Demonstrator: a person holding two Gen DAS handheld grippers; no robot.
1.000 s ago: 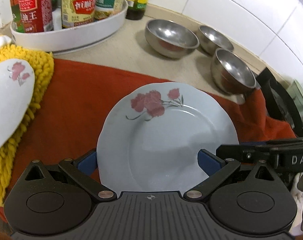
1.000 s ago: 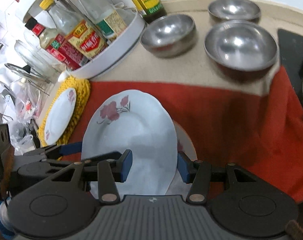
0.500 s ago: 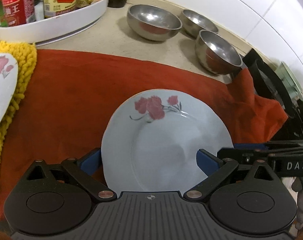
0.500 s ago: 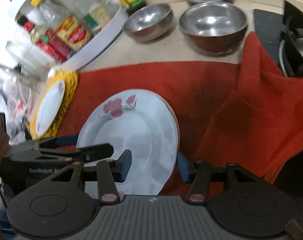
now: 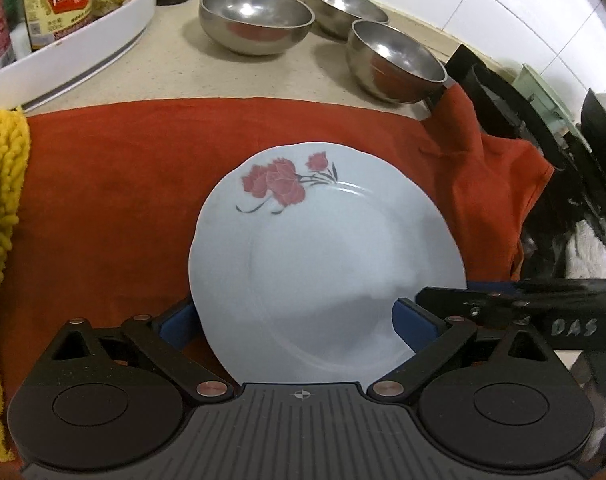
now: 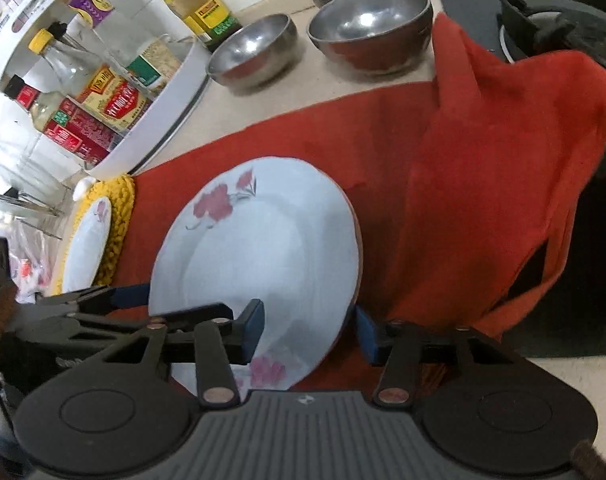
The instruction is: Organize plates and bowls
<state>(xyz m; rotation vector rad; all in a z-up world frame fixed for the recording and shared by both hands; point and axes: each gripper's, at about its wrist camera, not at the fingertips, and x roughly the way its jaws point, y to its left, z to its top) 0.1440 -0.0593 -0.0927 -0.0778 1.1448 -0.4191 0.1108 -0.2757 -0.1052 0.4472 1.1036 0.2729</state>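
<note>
A pale blue plate with a red flower [image 5: 323,260] [image 6: 255,260] hangs tilted over the red cloth [image 5: 103,200]. My left gripper [image 5: 295,320] is shut on its near part, one blue finger at each side. My right gripper [image 6: 309,334] is shut on its right rim, one pad on the face and one outside the rim. Its black finger [image 5: 455,300] reaches in from the right in the left wrist view. A second flowered plate [image 6: 267,372] shows under the held plate's near edge. Three steel bowls [image 5: 255,20] [image 5: 345,10] [image 5: 395,60] stand on the counter behind.
A third plate [image 6: 87,248] lies on a yellow mat [image 6: 119,208] at the left. A white turntable tray [image 5: 83,52] of sauce bottles stands at the back left. A black stove [image 6: 563,8] is at the right, with the cloth's corner draped against it.
The held plate has shifted right with both grippers. The lower plate, which showed at its right side, now shows under its near edge. Both views have rolled, and the stove has come into sight.
</note>
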